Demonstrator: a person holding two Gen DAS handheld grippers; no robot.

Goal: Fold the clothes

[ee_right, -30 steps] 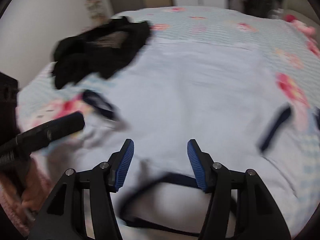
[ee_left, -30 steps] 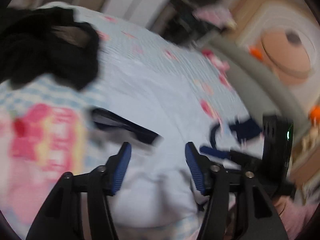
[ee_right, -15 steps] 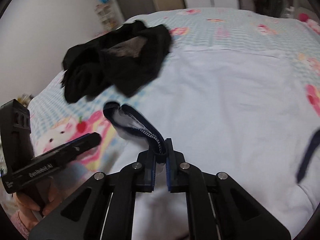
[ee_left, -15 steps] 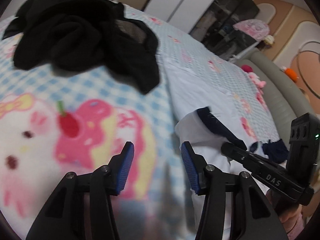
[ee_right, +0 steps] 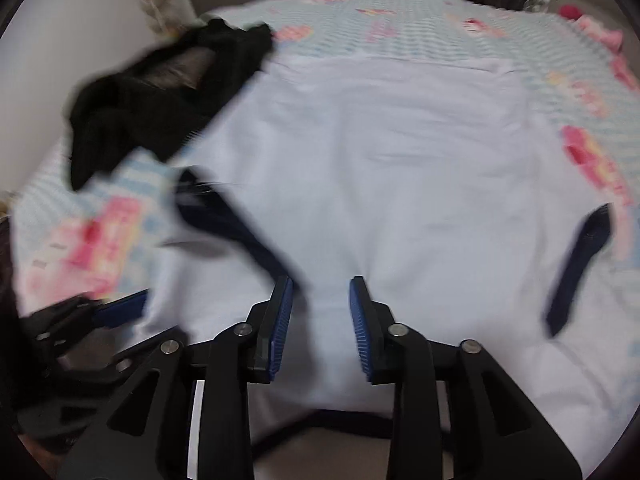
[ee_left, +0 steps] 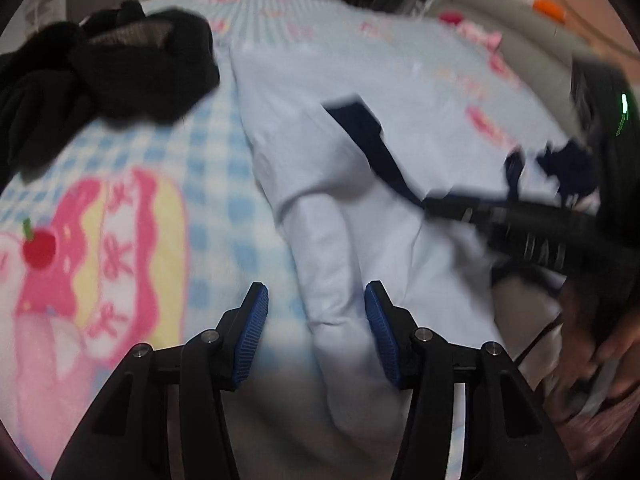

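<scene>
One sleeve (ee_left: 360, 140) of the pale blue shirt (ee_right: 380, 140) is lying folded inward on the bed (ee_left: 220, 208). The right gripper (ee_right: 316, 312) is opening, empty; the left gripper (ee_left: 316, 312) is hovering parted over cloth. Most folding is remaining.

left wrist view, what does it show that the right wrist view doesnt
Only the left wrist view shows the folded-in left sleeve as a long ridge between the left claw's open jaws, and a grey sofa. Only the right wrist view shows the shirt's whole spread body and its other navy cuff, with the right claw open above it. Both show the black clothes and the checked blanket.
</scene>
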